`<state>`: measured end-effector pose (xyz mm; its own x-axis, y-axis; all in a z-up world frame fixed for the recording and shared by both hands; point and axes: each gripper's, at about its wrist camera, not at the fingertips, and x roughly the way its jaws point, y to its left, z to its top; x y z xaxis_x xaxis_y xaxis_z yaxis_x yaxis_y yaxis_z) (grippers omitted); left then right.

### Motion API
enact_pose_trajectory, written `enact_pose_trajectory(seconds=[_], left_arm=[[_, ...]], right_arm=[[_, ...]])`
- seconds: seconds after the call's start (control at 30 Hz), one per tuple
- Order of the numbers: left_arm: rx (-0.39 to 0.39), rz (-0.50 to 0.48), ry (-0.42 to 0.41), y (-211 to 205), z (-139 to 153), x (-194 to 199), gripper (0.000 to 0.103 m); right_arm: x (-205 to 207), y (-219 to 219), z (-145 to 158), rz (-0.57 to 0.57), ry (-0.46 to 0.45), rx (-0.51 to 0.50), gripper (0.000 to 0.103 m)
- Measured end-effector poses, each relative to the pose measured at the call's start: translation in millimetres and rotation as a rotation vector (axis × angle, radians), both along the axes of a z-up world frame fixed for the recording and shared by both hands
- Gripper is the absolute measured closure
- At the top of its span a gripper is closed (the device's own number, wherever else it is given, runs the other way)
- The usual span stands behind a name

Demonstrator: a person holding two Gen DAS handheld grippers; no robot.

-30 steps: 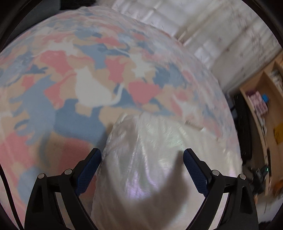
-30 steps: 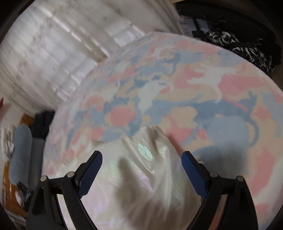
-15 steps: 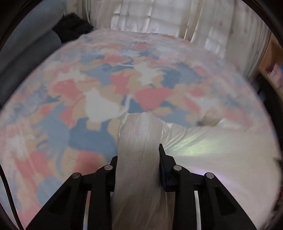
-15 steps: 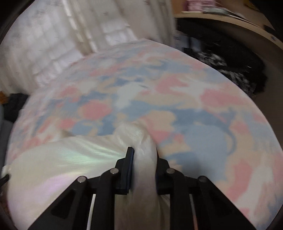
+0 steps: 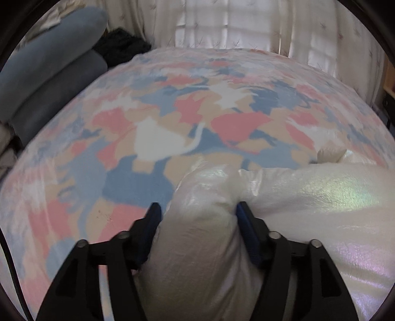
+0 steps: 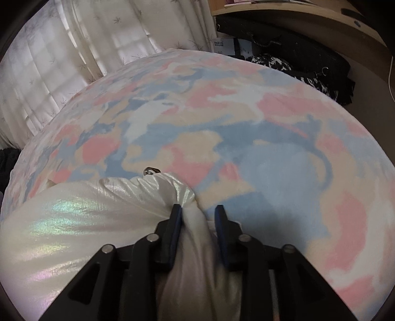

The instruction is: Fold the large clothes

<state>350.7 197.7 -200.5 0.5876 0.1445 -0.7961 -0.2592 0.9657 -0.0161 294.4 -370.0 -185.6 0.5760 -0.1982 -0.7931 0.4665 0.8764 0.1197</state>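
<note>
A puffy white iridescent garment [image 5: 321, 210] lies on a bed with a pink, blue and beige patterned blanket [image 5: 197, 111]. My left gripper [image 5: 197, 210] is shut on a bunched fold of the garment at its left end. In the right wrist view the same garment [image 6: 74, 234] fills the lower left. My right gripper [image 6: 197, 212] is shut on a pinched fold at its right end, where a small metal zipper pull [image 6: 151, 170] shows. The blanket [image 6: 246, 123] spreads beyond it.
Grey-blue pillows [image 5: 49, 74] and a dark bundle [image 5: 121, 47] lie at the bed's far left. White curtains [image 5: 246, 24] hang behind the bed. Dark clothes [image 6: 308, 69] lie under a wooden shelf [image 6: 296, 14] at the right.
Both grippers were open over the garment one second ago. Both have closed on folds of it and lifted them, and both views have tilted up toward the curtains.
</note>
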Motion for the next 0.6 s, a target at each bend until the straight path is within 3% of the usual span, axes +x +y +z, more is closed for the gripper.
enact_pose_trajectory(seconds=[0.1, 0.2, 0.3, 0.43, 0.6], left_arm=[[-0.06, 0.012, 0.016, 9.5, 1.4, 0.7, 0.036], [-0.05, 0.028, 0.023, 11.1, 13.6, -1.7, 0.036], [-0.065, 0.037, -0.023, 6.4, 37.5, -9.5, 0.036], [-0.095, -0.019, -0.123, -21.1, 77.0, -20.8, 0.036], [-0.07, -0.147, -0.165, -83.5, 93.5, -23.7, 0.036]], right_arm=[[1.8, -6.3, 1.9, -0.026, 0.044, 0.041, 0.061], [2.1, -7.3, 18.5, -0.053, 0.082, 0.03, 0.059], [-5.5, 6.4, 45.8, -0.033, 0.029, 0.018, 0.059], [-14.6, 50.4, 87.2, 0.072, -0.069, -0.009, 0.059], [-8.4, 124.0, 103.4, 0.251, -0.112, -0.021, 0.059]])
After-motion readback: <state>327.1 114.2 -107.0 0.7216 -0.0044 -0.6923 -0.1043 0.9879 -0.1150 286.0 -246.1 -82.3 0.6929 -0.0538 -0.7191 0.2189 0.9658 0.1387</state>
